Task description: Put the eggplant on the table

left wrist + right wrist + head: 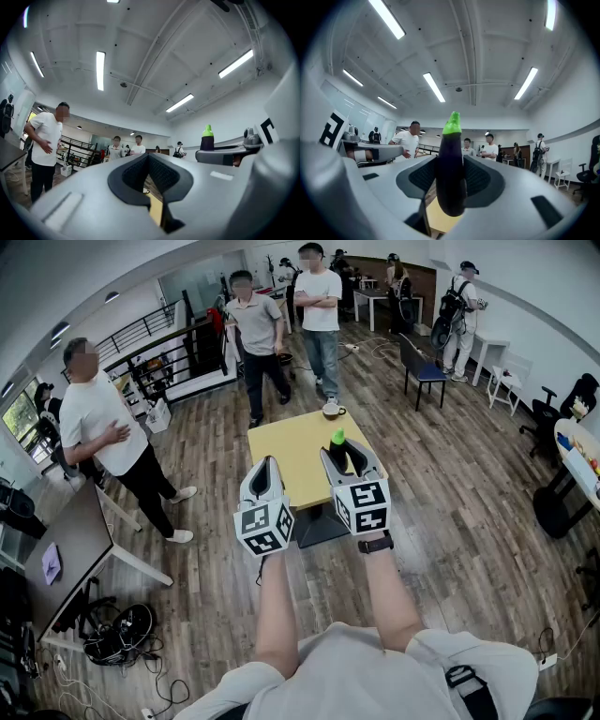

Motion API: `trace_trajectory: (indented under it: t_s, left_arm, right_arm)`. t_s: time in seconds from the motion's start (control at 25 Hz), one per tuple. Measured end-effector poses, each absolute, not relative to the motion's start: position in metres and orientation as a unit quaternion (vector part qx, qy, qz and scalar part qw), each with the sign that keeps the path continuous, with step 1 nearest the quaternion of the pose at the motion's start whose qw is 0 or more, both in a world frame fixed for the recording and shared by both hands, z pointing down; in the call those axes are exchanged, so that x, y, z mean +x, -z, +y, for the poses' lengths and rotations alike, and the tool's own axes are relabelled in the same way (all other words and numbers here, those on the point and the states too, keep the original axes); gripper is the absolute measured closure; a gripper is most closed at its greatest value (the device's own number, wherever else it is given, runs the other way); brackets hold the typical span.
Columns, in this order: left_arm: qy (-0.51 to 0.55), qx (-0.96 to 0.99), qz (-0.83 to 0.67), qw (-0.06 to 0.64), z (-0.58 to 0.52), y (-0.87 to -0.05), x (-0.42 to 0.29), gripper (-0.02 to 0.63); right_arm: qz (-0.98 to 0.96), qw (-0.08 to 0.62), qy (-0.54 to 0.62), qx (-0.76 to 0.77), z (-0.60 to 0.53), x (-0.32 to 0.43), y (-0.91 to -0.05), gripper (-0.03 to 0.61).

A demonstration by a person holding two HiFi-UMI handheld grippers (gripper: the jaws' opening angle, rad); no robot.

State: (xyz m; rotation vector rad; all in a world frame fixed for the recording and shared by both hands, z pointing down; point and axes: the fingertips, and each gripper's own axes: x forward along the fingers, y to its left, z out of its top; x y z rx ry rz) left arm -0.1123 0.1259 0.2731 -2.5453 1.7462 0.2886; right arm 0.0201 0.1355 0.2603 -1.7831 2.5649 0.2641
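The eggplant (pixel 337 438) is dark purple with a bright green cap and stands upright between the jaws of my right gripper (pixel 347 457), which is shut on it. In the right gripper view the eggplant (pixel 451 178) fills the gap between the black pads, green tip up. It hangs above the near part of the yellow table (pixel 281 442). My left gripper (pixel 267 465) is just left of it at the table's near edge, jaws together and holding nothing (pixel 149 161). From the left gripper view the eggplant (pixel 207 138) shows at the right.
A cup (pixel 333 411) sits on the table's far edge. Two persons (pixel 319 315) stand beyond the table and another person (pixel 103 427) at the left. A grey desk (pixel 66 549) and floor cables (pixel 117 634) lie left; a blue chair (pixel 424 371) stands far right.
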Motion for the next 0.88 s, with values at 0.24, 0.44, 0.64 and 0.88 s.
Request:
trace_trajectory:
  t_s: [0.24,0.44,0.64,0.88]
  left_arm:
    - [-0.092,-0.816,0.571,0.019,0.118,-0.281,-0.081,0.606]
    - [-0.069,-0.807,0.586,0.001,0.112,-0.314,-0.070,0.606]
    - [-0.048,-0.802,0.595,0.003,0.079,-0.334,-0.060,0.606]
    - [-0.041,-0.803,0.594,0.019,0.009,-0.343,-0.052,0.606]
  right_arm:
    - [0.829,0.003,-0.082,-0.554,0.127,0.046,-0.269,0.408]
    - [0.843,0.006,-0.055,-0.534,0.122,0.054,-0.304,0.408]
    - [0.841,0.013,-0.010,-0.541,0.084,0.071,-0.329,0.408]
    - [0.849,0.046,0.011,-0.527,0.021,0.073,-0.340,0.407]
